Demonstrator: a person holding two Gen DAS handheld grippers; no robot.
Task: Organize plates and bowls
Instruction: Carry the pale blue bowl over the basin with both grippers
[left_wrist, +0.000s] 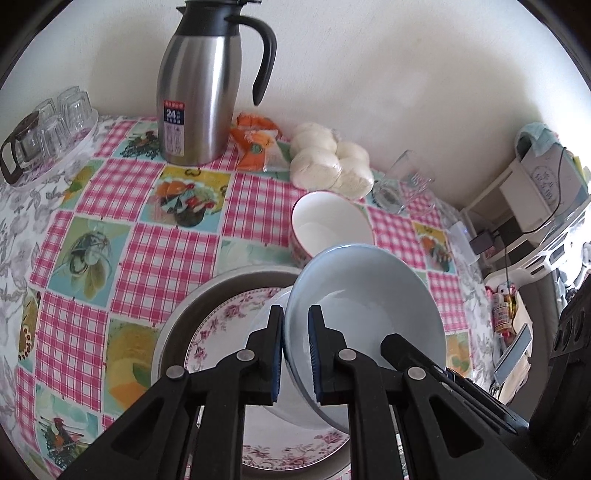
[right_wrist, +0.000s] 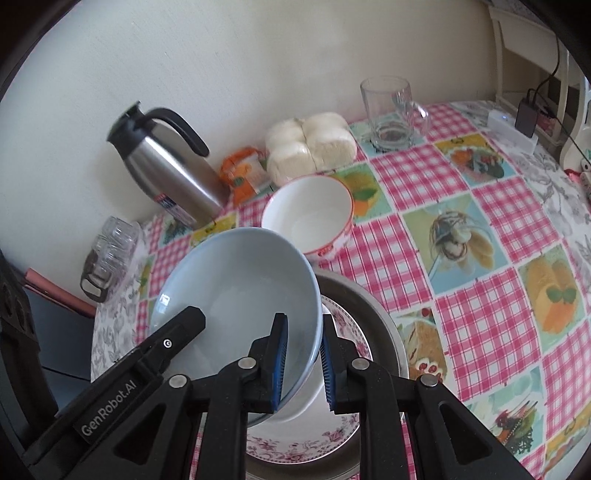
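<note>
A pale blue bowl (left_wrist: 369, 306) is held tilted over a stack of plates: a pink-flowered plate (left_wrist: 221, 325) on a grey plate (left_wrist: 192, 310), with a white bowl (left_wrist: 264, 321) under the blue one. My left gripper (left_wrist: 295, 354) is shut on the blue bowl's left rim. My right gripper (right_wrist: 303, 365) is shut on the blue bowl (right_wrist: 236, 288) at its right rim, over the flowered plate (right_wrist: 343, 325). A white bowl with a red pattern (left_wrist: 332, 225) stands behind on the tablecloth and shows in the right wrist view (right_wrist: 310, 214).
A steel thermos jug (left_wrist: 199, 92), an orange snack packet (left_wrist: 255, 140), bagged white buns (left_wrist: 328, 158) and a glass mug (left_wrist: 402, 181) line the wall. A tray of upturned glasses (left_wrist: 51, 129) stands far left. The table edge and shelves (left_wrist: 535, 206) are at right.
</note>
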